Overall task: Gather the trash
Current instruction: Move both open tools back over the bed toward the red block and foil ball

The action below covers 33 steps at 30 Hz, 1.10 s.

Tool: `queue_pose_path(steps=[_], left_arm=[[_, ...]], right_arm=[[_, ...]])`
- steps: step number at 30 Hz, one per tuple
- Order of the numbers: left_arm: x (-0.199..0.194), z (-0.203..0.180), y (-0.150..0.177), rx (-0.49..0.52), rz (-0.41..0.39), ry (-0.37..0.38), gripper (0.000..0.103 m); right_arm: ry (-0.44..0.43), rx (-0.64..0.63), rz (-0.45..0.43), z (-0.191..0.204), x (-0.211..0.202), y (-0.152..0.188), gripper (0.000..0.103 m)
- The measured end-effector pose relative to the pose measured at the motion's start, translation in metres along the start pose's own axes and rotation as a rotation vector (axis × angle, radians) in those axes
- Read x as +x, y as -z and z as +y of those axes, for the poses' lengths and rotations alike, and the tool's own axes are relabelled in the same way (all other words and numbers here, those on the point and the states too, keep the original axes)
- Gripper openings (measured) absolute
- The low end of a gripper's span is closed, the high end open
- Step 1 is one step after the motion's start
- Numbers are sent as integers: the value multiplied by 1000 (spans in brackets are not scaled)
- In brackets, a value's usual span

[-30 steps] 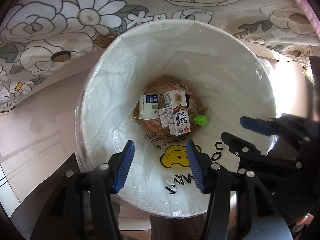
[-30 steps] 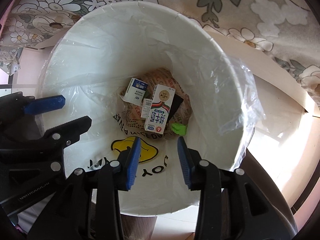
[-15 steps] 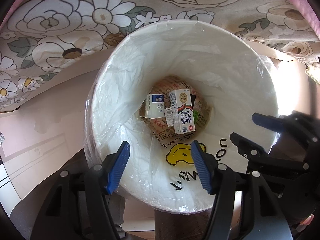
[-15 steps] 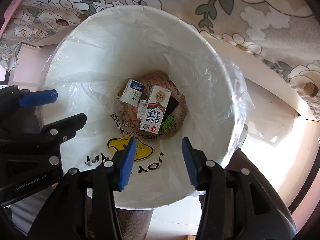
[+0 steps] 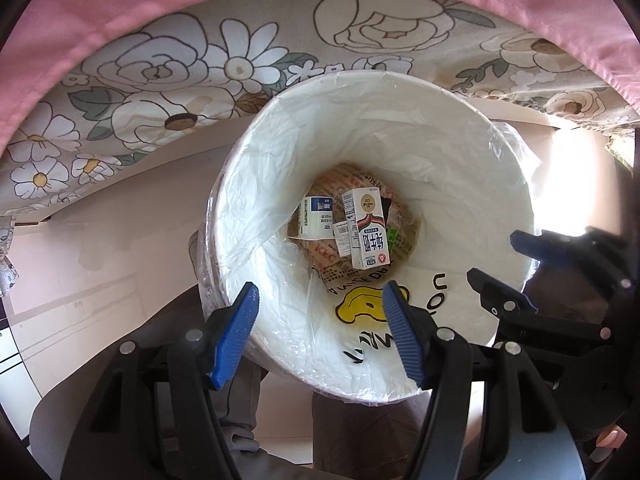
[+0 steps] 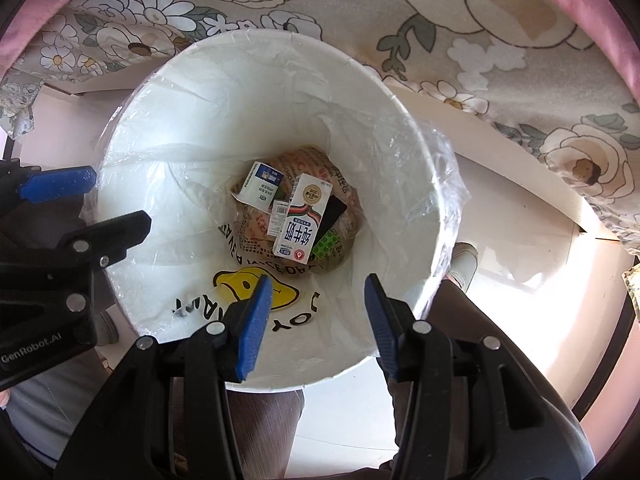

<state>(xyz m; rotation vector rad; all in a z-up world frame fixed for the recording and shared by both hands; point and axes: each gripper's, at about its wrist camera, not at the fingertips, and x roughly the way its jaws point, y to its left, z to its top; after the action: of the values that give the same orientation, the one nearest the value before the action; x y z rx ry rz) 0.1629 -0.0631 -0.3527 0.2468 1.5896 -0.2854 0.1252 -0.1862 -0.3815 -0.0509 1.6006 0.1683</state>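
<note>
Both grippers, left (image 5: pixel 320 330) and right (image 6: pixel 318 322), are held wide open and empty above the bin (image 6: pixel 132 152), carton (image 6: pixel 303 219) lying straight below, equally near either.

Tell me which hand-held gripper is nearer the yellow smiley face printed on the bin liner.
Right, though narrowly. The right hand-held gripper hangs open with one finger overlapping the smiley face. The left hand-held gripper is open too, with the face just inside its right finger, over the trash bin.
</note>
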Motion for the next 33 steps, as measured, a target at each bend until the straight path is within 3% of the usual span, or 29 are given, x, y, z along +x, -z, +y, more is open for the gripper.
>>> queue_pose_path(steps=[10, 14, 30, 33], left_arm=[[-70, 7, -4, 0, -128, -13, 71], [-99, 7, -6, 3, -174, -12, 71], [-211, 5, -22, 39, -340, -54, 77], [-232, 6, -32, 45, -373, -68, 78]], right_arm=[[8, -19, -82, 0, -61, 0, 49], [28, -30, -139, 1, -95, -3, 57], [69, -97, -330, 4, -222, -13, 62], [80, -108, -372, 4, -247, -20, 67]])
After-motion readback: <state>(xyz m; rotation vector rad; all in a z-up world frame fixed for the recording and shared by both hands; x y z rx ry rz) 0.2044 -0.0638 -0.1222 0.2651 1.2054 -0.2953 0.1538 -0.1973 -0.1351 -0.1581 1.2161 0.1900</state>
